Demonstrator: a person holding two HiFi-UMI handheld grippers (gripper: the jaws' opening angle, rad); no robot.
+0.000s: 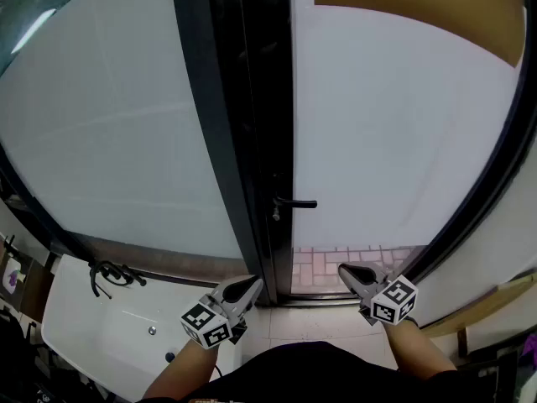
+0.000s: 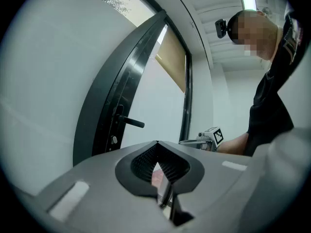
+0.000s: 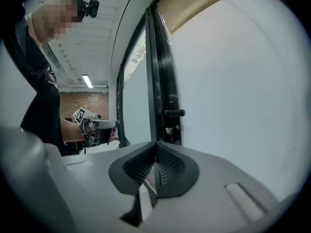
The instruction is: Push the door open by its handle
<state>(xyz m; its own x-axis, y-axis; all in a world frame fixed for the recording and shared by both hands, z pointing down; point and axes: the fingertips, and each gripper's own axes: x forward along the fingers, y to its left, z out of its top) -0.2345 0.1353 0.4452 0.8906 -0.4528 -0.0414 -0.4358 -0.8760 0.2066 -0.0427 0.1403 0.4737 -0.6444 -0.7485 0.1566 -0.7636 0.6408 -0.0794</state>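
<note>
A frosted glass door (image 1: 394,124) in a black frame stands ahead, with a black lever handle (image 1: 295,202) on its left edge, above a keyhole. The same handle (image 2: 130,122) shows in the left gripper view and, as handle (image 3: 174,112), in the right gripper view. My left gripper (image 1: 250,289) is shut and empty, low and left of the handle. My right gripper (image 1: 350,276) is shut and empty too, low and right of it. Both are well short of the handle and touch nothing. Each gripper appears in the other's view, as right gripper (image 2: 192,141) and left gripper (image 3: 112,124).
A fixed frosted pane (image 1: 109,116) fills the left, split from the door by the black door post (image 1: 243,124). A white table (image 1: 109,326) with black cables sits at lower left. A strip of reddish paving (image 1: 336,263) shows through the door's lower clear band.
</note>
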